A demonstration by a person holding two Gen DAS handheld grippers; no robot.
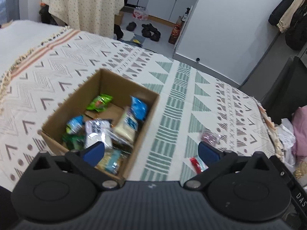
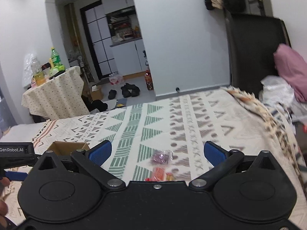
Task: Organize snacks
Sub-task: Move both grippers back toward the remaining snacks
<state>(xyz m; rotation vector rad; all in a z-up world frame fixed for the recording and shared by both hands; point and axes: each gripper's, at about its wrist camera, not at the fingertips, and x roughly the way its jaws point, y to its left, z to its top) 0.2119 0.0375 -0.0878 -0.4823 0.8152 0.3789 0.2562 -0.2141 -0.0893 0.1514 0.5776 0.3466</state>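
**Blue pads wide apart over box and loose snacks**

Blue rubber lines the fingers of the left gripper [image 1: 151,150], which stand wide apart and hold nothing. Its left pad overlaps the near corner of the cardboard box [image 1: 122,88], hiding part of a pale packet there; the housing cuts off the box's near wall. Inside the box lie a green packet [image 1: 99,102], a blue packet [image 1: 139,106], a cream packet [image 1: 126,125] and a white packet [image 1: 96,134], all blurred, with labels too soft to read. To the right of the box, on the patterned blanket [image 1: 168,103], a purple snack [image 1: 210,137] lies just beyond the right pad, and a red snack [image 1: 197,163] is partly covered by that finger.

The right gripper [image 2: 157,151] is likewise spread wide and empty. Between its fingers the purple snack [image 2: 162,157] shows smeared, and the red snack [image 2: 159,172] is cut off by the housing. This view catches only the box's far rim [image 2: 69,147], its contents hidden. It alone shows the left gripper [image 2: 15,174] from the side at the frame's left edge.
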